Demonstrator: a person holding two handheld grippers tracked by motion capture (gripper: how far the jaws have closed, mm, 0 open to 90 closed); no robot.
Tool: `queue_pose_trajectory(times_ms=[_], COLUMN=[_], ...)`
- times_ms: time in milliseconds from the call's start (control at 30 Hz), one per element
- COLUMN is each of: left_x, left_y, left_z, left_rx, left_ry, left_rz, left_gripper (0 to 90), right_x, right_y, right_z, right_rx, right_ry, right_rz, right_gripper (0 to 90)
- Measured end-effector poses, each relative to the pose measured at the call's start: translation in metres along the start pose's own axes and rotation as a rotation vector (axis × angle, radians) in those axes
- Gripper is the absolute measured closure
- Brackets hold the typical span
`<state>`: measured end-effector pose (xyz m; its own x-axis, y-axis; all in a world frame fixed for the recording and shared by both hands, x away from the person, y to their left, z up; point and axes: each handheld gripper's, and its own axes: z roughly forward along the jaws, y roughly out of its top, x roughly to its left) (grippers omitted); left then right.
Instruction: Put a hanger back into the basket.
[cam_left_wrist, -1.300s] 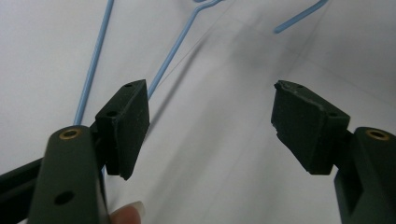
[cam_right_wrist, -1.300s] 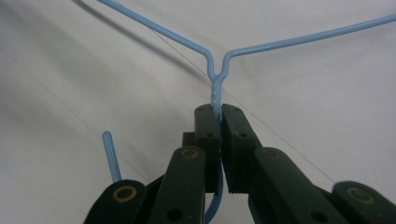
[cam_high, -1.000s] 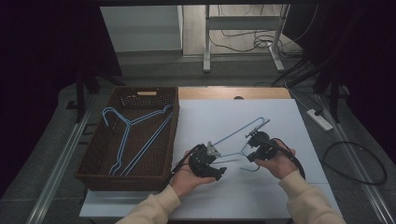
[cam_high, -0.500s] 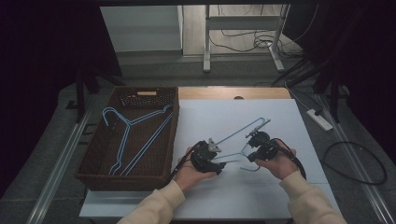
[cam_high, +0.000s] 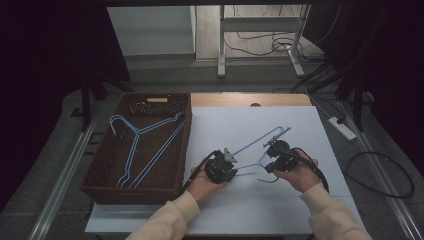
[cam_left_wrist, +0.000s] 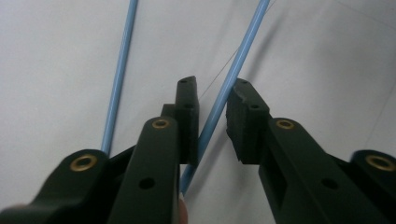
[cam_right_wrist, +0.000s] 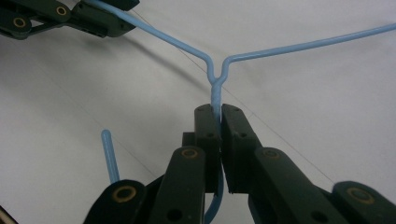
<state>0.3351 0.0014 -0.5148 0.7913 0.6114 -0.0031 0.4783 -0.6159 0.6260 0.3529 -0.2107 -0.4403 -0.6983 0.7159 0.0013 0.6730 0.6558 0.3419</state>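
Right fingers (cam_right_wrist: 219, 122) hide hanger (cam_right_wrist: 299, 46) neck; hook end cut off.

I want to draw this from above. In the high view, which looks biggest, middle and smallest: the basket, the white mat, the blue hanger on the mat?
1. White mat: biggest.
2. Basket: middle.
3. Blue hanger on the mat: smallest.
The basket's hangers look about alike.

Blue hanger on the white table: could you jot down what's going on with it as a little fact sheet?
Thing: blue hanger, on the white table
Right tongs: shut on its neck, below the hook
Left tongs: just been closing around one arm; a gap shows at one pad
Nearby: brown basket with other blue hangers
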Motion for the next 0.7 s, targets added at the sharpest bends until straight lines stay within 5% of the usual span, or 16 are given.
queue_pose_trajectory(times_ms=[167, 300, 400, 500, 700], left_x=[-0.005, -0.01, -0.011, -0.009, -0.006], left_y=[0.001, 0.002, 0.003, 0.004, 0.005], left_z=[-0.002, -0.005, -0.008, -0.012, -0.021], left_rx=[-0.01, -0.038, -0.062, -0.079, -0.127], left_ry=[0.018, 0.023, 0.031, 0.034, 0.042], left_rz=[0.058, 0.085, 0.079, 0.071, 0.031], left_gripper=[79.1, 84.7, 86.7, 86.8, 86.9], right_x=[-0.004, -0.011, -0.016, -0.021, -0.034], right_y=[-0.002, -0.004, -0.007, -0.014, -0.033], right_z=[-0.004, -0.012, -0.021, -0.033, -0.057], right_rx=[-0.04, -0.157, -0.299, -0.495, -0.748], right_ry=[0.004, 0.005, 0.019, 0.019, 0.02], right_rz=[0.018, 0.049, 0.09, 0.12, 0.201], right_gripper=[85.5, 64.8, 51.8, 42.2, 39.5])
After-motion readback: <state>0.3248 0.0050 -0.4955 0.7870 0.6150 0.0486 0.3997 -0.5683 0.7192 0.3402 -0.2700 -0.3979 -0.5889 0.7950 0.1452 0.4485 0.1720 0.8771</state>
